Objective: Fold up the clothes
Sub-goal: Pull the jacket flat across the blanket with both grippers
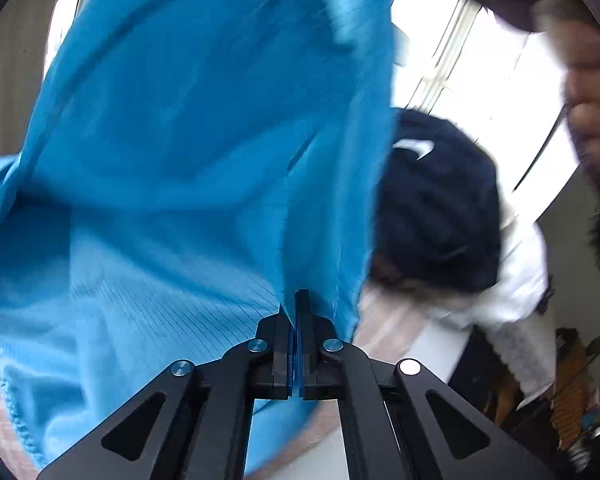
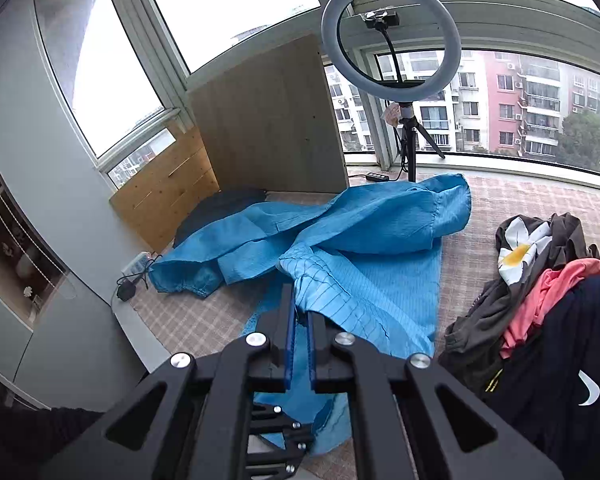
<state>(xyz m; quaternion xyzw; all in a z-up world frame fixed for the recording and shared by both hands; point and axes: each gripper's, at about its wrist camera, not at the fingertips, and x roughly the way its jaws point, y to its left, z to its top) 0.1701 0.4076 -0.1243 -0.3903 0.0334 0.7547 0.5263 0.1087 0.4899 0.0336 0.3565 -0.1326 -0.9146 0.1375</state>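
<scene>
The left tool (image 1: 296,312) is clamped tight on a fold of the blue garment (image 1: 188,140), which hangs up in front of it and blocks most of that side's view. The right tool (image 2: 299,312) pinches another fold of the same garment (image 2: 364,240), whose bulk sprawls rumpled across the checked carpet (image 2: 500,200). Just to the right lies a heap of other clothes (image 2: 540,280): a dark piece with a flower print, a pink one, a navy one. Beyond the garment stands a ring light (image 2: 390,40) on a tripod by the window (image 2: 520,100), with a wooden cabinet (image 2: 268,120) to its left.
</scene>
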